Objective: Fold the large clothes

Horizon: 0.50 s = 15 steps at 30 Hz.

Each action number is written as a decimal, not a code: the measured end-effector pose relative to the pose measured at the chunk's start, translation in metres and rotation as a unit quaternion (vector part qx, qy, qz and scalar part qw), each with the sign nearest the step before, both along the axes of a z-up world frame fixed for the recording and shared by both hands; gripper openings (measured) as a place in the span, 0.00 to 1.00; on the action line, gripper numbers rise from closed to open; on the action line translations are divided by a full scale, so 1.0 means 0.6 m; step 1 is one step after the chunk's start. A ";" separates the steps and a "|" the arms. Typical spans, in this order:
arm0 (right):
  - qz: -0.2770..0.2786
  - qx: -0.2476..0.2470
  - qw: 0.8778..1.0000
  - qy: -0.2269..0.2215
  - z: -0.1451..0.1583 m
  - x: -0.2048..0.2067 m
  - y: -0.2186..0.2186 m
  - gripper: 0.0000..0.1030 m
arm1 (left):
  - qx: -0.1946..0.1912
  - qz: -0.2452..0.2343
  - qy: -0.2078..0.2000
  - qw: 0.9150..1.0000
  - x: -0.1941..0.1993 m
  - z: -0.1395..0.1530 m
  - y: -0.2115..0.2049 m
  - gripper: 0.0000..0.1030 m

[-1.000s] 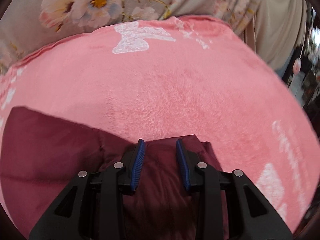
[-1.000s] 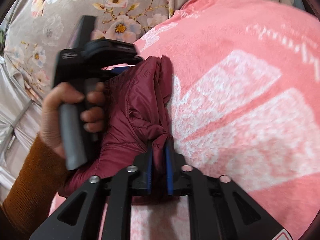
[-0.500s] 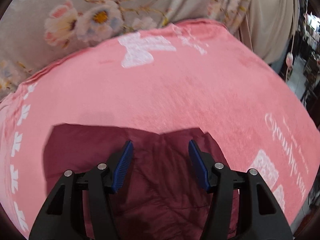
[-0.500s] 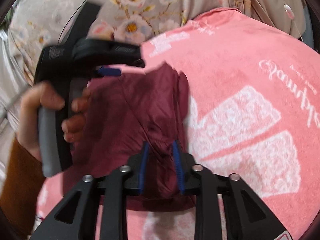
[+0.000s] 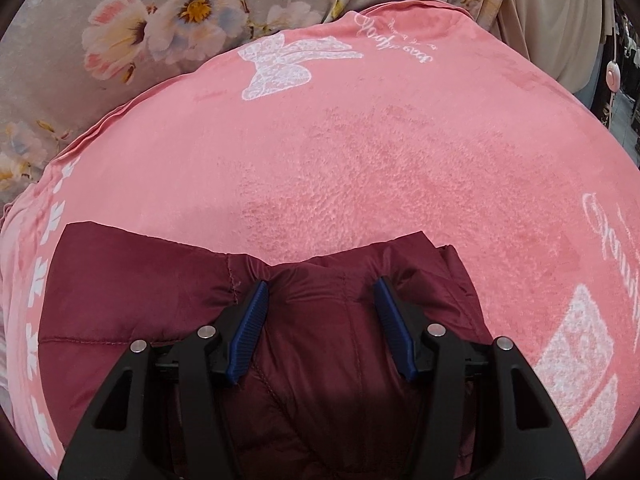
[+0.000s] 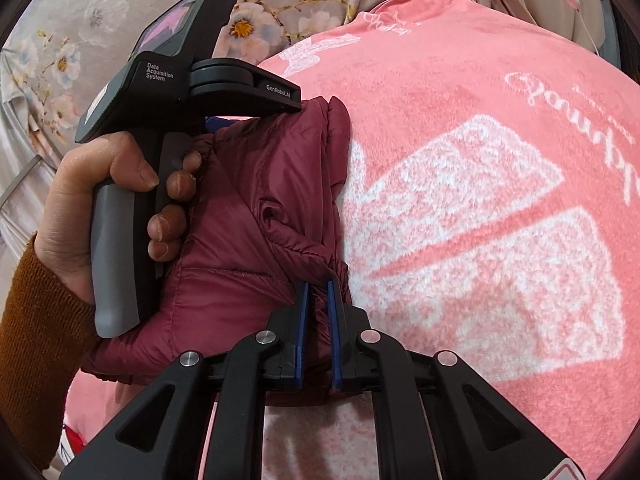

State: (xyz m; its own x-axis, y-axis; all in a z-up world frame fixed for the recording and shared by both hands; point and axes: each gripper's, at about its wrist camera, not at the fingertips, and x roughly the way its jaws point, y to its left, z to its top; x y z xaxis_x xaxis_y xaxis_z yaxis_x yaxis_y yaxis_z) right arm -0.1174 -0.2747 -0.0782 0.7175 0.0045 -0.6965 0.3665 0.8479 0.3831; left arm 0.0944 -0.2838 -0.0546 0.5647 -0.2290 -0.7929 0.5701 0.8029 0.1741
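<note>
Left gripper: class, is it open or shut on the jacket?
Open. The left gripper has its blue pads spread wide over the maroon jacket, pinching nothing.

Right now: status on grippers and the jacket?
Left gripper open over jacket. Right gripper shut on jacket edge. Jacket bunched on pink blanket. Nothing in the way.

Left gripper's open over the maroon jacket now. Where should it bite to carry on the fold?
Take the maroon jacket at its doubled far edge, coming straight down from above. The left gripper is open across that raised ridge, and the right gripper pinches the same edge.
</note>
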 end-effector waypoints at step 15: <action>-0.002 0.029 0.999 -0.026 0.093 0.029 -0.025 0.51 | -0.043 0.026 0.029 0.998 0.012 0.030 0.027 0.55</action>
